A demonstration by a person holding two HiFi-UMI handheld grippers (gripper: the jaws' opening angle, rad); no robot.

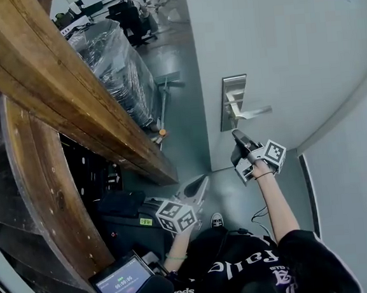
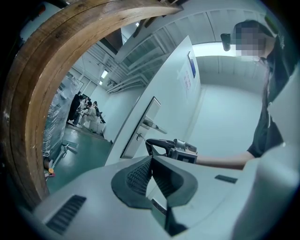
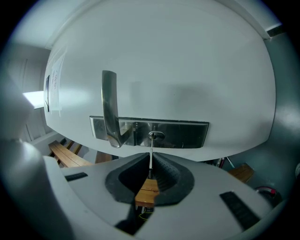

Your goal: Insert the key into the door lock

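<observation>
The right gripper (image 3: 151, 168) clamps the key (image 3: 148, 190) by its head, blade pointed straight at the keyhole (image 3: 155, 136) in the door (image 3: 187, 70) plate with its tip there, aligned for direct insertion, while the left gripper (image 2: 151, 171), clenched on nothing, hangs low and clear.

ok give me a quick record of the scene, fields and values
right hand-held gripper: shut on key, aimed at lock plate
key: thin blade, tip at keyhole, depth unclear
keyhole: in lock plate on white door
handle: lever on same plate, untouched
left hand-held gripper: shut, nothing between jaws, held low away from door
</observation>
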